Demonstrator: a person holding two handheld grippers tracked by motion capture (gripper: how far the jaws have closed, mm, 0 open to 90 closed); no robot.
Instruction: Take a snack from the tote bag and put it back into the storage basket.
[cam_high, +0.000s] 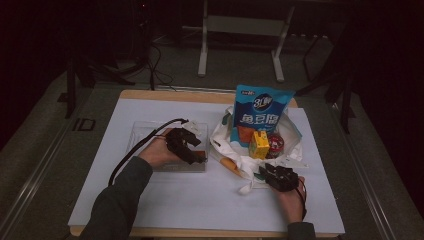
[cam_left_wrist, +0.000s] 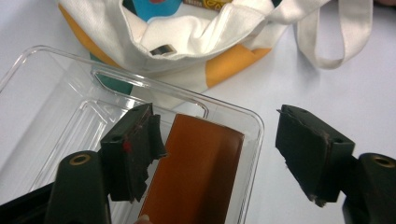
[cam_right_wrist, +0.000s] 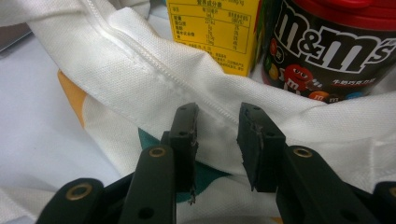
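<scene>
A clear plastic tray (cam_high: 145, 131) lies left of centre, with a flat brown leather-like piece (cam_left_wrist: 196, 172) in its right end. My left gripper (cam_high: 197, 156) hangs over that end, open wide (cam_left_wrist: 217, 119): one jaw is inside the tray and the other beyond its rim (cam_left_wrist: 140, 81), neither touching the brown piece. A white tote bag (cam_high: 235, 162) stands to the right and holds a blue snack bag (cam_high: 260, 110), a yellow juice box (cam_right_wrist: 215, 28) and an M&M's jar (cam_right_wrist: 331, 46). My right gripper (cam_high: 267, 172) sits at the bag's near rim (cam_right_wrist: 140, 70). A narrow gap (cam_right_wrist: 217, 112) shows between its pads.
The bag's loose handle (cam_left_wrist: 322, 46) trails on the white table cover (cam_high: 200, 205) near the tray. The bag has orange and teal patches. Beyond the table's far edge stand a metal stand (cam_high: 240, 30) and cables on the dark floor.
</scene>
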